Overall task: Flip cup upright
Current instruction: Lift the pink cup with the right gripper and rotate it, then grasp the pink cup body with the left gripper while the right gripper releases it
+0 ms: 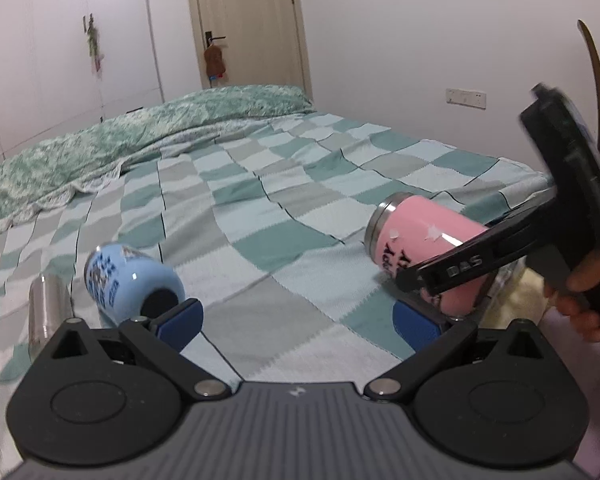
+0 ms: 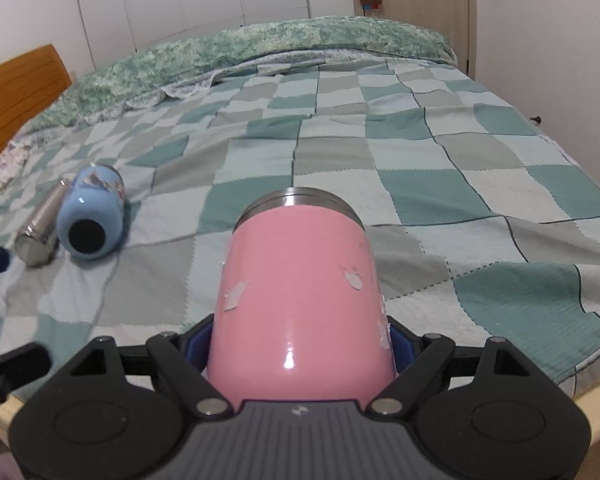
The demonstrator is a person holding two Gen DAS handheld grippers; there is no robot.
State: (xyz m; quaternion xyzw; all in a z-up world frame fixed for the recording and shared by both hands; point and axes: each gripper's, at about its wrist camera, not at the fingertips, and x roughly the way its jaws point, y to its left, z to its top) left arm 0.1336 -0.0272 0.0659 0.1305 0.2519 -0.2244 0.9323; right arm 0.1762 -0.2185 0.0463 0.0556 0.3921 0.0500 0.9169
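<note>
Pink cup (image 2: 300, 300) — clamped between right gripper (image 2: 300, 346) jaws | lying tilted

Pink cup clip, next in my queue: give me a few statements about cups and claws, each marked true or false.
1. The right claw grips the pink cup. True.
2. The left claw holds the blue cup. False: it is open and empty, with the blue cup beyond its left finger.
3. The blue cup lies on its side on the checkered bedspread. True.
4. The pink cup stands upright on the bed. False: it is tilted, held in the claw.
5. A steel bottle lies beside the blue cup. True.
</note>
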